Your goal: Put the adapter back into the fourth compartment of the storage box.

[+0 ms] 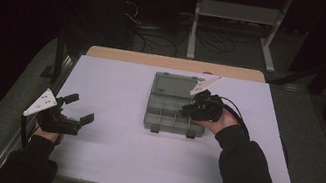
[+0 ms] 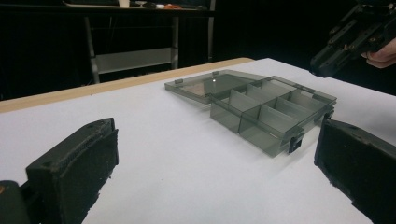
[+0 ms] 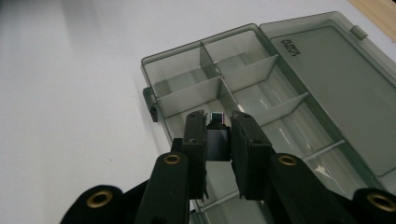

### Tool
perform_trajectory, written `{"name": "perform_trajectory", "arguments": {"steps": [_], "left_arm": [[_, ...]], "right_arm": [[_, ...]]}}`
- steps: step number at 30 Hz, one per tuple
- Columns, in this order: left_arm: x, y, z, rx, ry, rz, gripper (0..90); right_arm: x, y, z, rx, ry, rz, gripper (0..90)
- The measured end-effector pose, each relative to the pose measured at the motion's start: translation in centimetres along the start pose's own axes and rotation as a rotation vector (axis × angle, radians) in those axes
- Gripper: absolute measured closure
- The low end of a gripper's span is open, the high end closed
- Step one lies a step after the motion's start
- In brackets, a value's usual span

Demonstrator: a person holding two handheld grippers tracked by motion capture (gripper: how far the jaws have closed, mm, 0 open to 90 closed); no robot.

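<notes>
A grey see-through compartment box (image 1: 161, 117) lies open at the middle of the white table, its lid (image 1: 172, 84) folded flat on the far side. In the right gripper view, the box's divided cells (image 3: 210, 70) look bare. My right gripper (image 3: 218, 126) hangs over the box's right end (image 1: 187, 110), shut on a small dark block (image 3: 218, 141) with a shiny metal tip. Near the table's left edge my left gripper (image 1: 80, 109) stands open, well apart from the box (image 2: 271, 112), nothing between its jaws (image 2: 217, 135). The right gripper (image 2: 345, 37) also appears beyond the box.
The white tabletop (image 1: 109, 153) has a wooden strip (image 1: 176, 63) along its far edge. Beyond it, a metal frame stand (image 1: 235, 13) and cables (image 1: 151, 33) sit on the dark floor. Bare table surface lies left of and in front of the box.
</notes>
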State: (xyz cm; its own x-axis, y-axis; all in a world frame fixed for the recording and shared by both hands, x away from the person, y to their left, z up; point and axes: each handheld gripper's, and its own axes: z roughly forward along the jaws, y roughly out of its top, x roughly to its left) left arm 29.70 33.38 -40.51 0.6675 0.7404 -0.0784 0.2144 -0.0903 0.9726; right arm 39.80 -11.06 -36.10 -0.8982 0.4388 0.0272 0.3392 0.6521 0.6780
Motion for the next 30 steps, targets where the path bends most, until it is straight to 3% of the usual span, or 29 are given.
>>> {"name": "perform_trajectory", "arguments": {"steps": [24,30], "left_arm": [[0.0,0.0,0.0,0.000,0.002,-0.004,0.0],[0.1,0.0,0.0,0.000,0.003,-0.005,0.0]], "right_arm": [[-2.9,-1.0,-0.6,-0.004,-0.078,0.069,75.2],[-4.0,-1.6,-0.4,-0.011,-0.093,0.117,75.2]]}}
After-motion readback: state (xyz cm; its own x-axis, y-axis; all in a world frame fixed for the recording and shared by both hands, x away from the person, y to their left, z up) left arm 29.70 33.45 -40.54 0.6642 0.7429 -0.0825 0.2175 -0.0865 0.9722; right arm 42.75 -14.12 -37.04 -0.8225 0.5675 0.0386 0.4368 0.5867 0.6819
